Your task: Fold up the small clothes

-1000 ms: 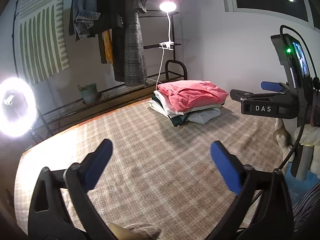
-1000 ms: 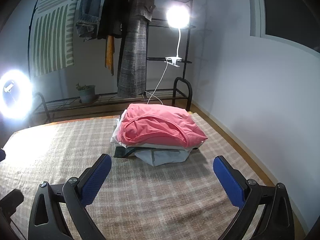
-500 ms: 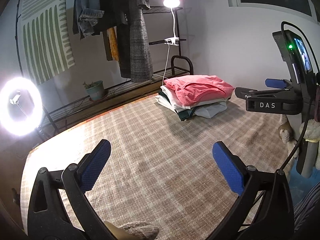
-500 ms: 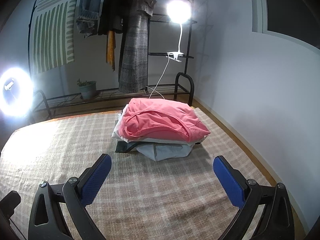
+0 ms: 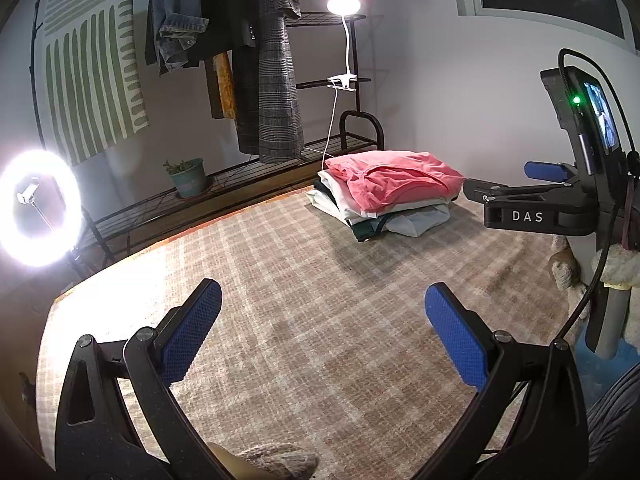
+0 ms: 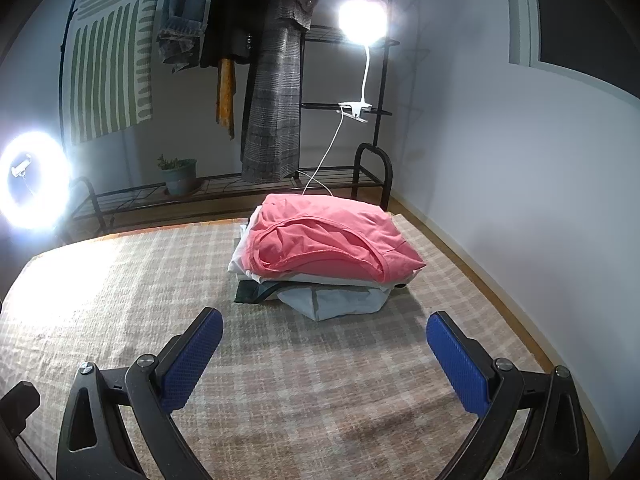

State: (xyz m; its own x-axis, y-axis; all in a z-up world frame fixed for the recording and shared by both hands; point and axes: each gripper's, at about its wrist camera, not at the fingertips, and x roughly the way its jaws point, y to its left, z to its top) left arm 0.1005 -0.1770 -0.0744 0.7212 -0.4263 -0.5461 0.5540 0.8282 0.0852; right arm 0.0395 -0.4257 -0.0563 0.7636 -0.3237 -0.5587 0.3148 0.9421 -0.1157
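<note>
Right wrist view looks over the right gripper [image 6: 324, 354], its blue-padded fingers [image 6: 192, 356] spread wide with nothing between them, above a plaid rug [image 6: 120, 300]. Just ahead sits a stack of folded clothes [image 6: 320, 276], a pink garment [image 6: 328, 242] on top, white and grey pieces beneath. From the left wrist, the left gripper [image 5: 324, 334] is equally wide open and empty, well short of the stack [image 5: 384, 200], with the right gripper [image 5: 532, 208] off to its right. A ring light [image 5: 38, 208] glows beside a clothes rack [image 5: 256, 64]
</note>
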